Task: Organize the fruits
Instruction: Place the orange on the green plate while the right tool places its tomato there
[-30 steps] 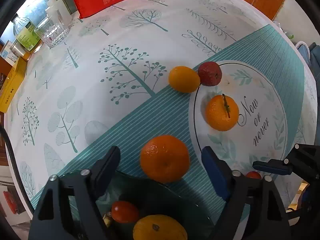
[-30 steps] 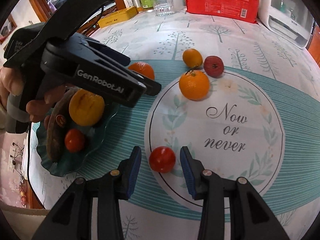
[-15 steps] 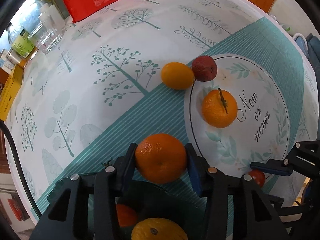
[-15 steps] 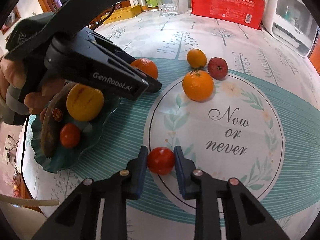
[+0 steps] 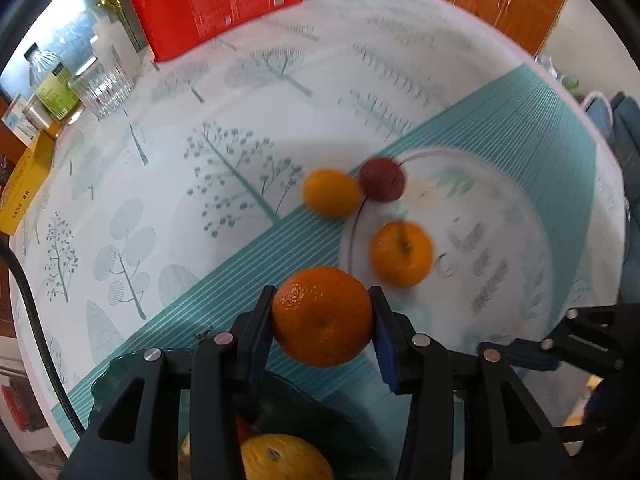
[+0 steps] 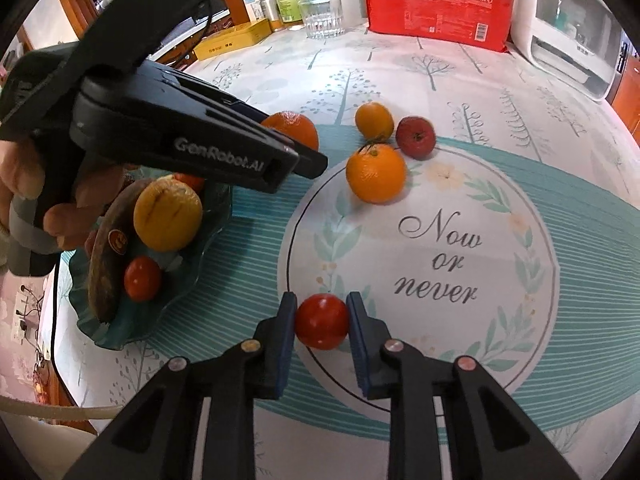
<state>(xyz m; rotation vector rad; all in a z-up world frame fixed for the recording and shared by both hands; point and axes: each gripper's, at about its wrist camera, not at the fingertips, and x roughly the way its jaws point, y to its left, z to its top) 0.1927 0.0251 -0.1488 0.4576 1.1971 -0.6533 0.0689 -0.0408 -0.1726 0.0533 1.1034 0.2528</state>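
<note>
Two pairs of tongs are each pinching a fruit. The left tongs (image 5: 323, 320) grip a round orange mandarin (image 5: 322, 316) between blue pads, just beyond the rim of the wavy green glass dish (image 6: 120, 324); whether it has left the cloth cannot be told. The right tongs (image 6: 322, 320) clamp a small red tomato (image 6: 322, 321) at the near edge of the white printed circle reading "Now or never" on the teal striped tablecloth (image 6: 560, 208).

In the dish lie a yellow-orange citrus fruit (image 6: 167, 216), a second small red tomato (image 6: 142, 278) and a long brown banana (image 6: 106, 268). On the tabletop farther off sit an orange mandarin with a stem (image 6: 376, 173), a small yellow-orange fruit (image 6: 374, 121) and a dark red round fruit (image 6: 416, 137), the last two touching. At the far edge stand a red plastic package (image 6: 438, 12), a clear drinking glass (image 6: 322, 16) and a yellow box (image 6: 232, 42).
</note>
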